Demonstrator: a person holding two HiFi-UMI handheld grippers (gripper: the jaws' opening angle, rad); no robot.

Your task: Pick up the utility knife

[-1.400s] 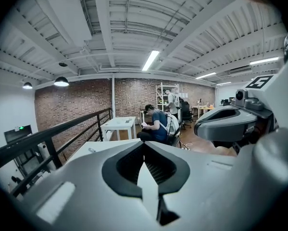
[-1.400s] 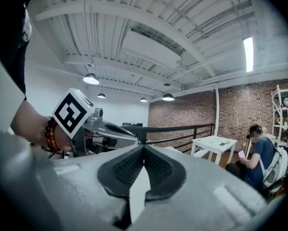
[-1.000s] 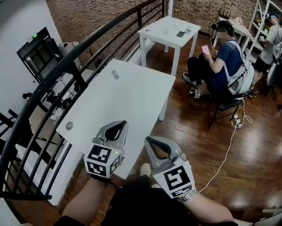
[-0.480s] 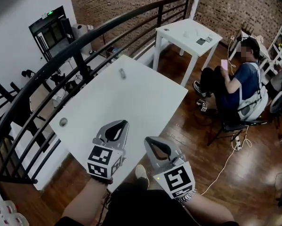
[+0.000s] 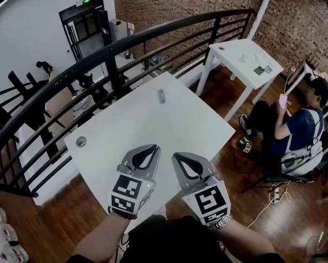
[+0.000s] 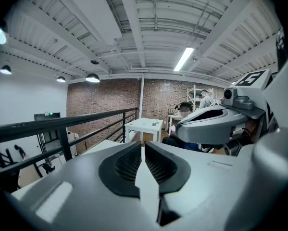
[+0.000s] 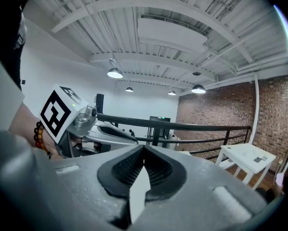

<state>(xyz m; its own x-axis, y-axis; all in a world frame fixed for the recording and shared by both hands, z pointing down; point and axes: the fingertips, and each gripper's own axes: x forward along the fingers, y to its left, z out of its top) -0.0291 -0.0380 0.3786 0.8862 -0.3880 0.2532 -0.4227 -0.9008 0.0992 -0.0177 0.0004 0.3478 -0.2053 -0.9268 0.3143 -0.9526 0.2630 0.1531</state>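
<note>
Landmark: we give all places from the white tabletop (image 5: 196,130), which stands against the black railing (image 5: 115,75).
Left edge of the tabletop: only a small round cap (image 5: 81,142) sits there; it has no part in the task.
Left tool (image 5: 151,149): it hangs over the near edge of the tabletop. Its jaws are closed almost tip to tip, and the left gripper view shows nothing between them.
Utility knife (image 5: 161,96): it lies flat near the far edge of the tabletop, close to the railing, well apart from both tools and touched by nothing.
Right tool (image 5: 179,159): it is also over the near edge of the tabletop, just beside the left tool. Its jaws are pressed together and empty.
Right of the tabletop: a second white table (image 5: 246,64) and a seated person (image 5: 298,130), both away from our work.
Done: we judge that nothing of the pick is done yet.
Left: reach across the tabletop, open one tool, close it on the knife and lift.
</note>
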